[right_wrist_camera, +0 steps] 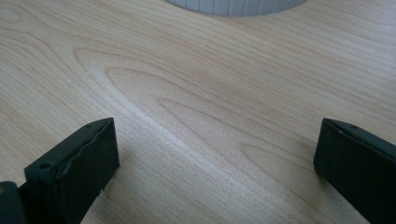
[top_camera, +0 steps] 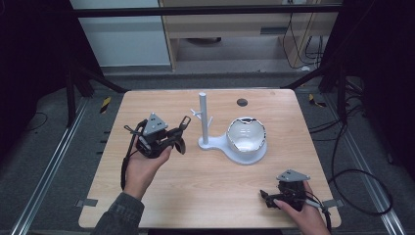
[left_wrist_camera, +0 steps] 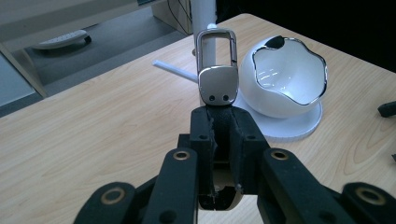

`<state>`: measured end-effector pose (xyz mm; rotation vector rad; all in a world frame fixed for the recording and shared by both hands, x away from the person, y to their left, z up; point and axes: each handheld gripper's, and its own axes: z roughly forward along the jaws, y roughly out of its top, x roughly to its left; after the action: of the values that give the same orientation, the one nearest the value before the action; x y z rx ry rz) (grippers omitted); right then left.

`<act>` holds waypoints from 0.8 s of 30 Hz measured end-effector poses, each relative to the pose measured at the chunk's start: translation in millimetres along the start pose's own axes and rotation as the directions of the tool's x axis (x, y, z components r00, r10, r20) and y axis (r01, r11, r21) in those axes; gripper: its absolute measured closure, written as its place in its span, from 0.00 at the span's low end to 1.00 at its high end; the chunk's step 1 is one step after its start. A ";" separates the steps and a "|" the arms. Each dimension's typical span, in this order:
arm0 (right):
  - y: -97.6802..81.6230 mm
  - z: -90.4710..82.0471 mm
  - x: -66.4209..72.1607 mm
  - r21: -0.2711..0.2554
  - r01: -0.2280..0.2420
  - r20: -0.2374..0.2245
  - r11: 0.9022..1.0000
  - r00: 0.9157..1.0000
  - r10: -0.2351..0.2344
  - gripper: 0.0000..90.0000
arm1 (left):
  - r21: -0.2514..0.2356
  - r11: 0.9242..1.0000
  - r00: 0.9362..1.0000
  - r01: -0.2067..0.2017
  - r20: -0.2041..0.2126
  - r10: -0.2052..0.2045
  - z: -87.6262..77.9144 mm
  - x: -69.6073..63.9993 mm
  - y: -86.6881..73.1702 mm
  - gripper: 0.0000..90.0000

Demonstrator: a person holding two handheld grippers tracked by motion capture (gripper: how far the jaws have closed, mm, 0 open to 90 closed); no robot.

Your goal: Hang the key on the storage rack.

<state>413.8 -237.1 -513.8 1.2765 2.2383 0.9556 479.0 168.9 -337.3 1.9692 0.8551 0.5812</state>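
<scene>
My left gripper hovers over the table's left half, and its jaws point toward a white stand. It is shut on a silver metal clasp with a rectangular loop on top, which stands upright out of the pads. In the left gripper view the clasp's loop lines up in front of the stand's post, still apart from it. A thin peg sticks out of the post. A white bowl with a chrome rim sits on the stand's base. My right gripper rests at the near right, open and holding nothing.
The wooden table has a small dark round hole near its far edge. Bare wood lies between the two grippers. Black frame bars and cables run along the floor on both sides of the table.
</scene>
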 end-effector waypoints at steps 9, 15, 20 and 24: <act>0.0 0.0 0.0 0.000 0.000 0.000 1.000 1.000 0.000 0.00 | -0.015 1.000 1.000 -0.002 -0.015 0.002 7.6 1.9 10.3 0.89; 0.0 0.0 0.0 0.000 0.000 0.000 1.000 1.000 0.000 0.00 | -0.012 1.000 1.000 -0.001 -0.017 0.001 12.0 1.5 11.4 0.89; 0.0 0.0 0.1 0.000 0.000 0.000 1.000 1.000 0.000 0.00 | -0.012 1.000 1.000 0.005 -0.016 -0.005 16.1 1.9 11.8 0.89; 0.0 0.0 0.1 0.000 0.000 0.000 1.000 1.000 0.000 0.00 | -0.007 1.000 1.000 0.009 -0.013 -0.009 20.2 1.6 11.9 0.89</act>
<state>413.7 -237.1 -513.8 1.2770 2.2382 0.9557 497.8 154.7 -337.0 1.9559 0.8683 0.5916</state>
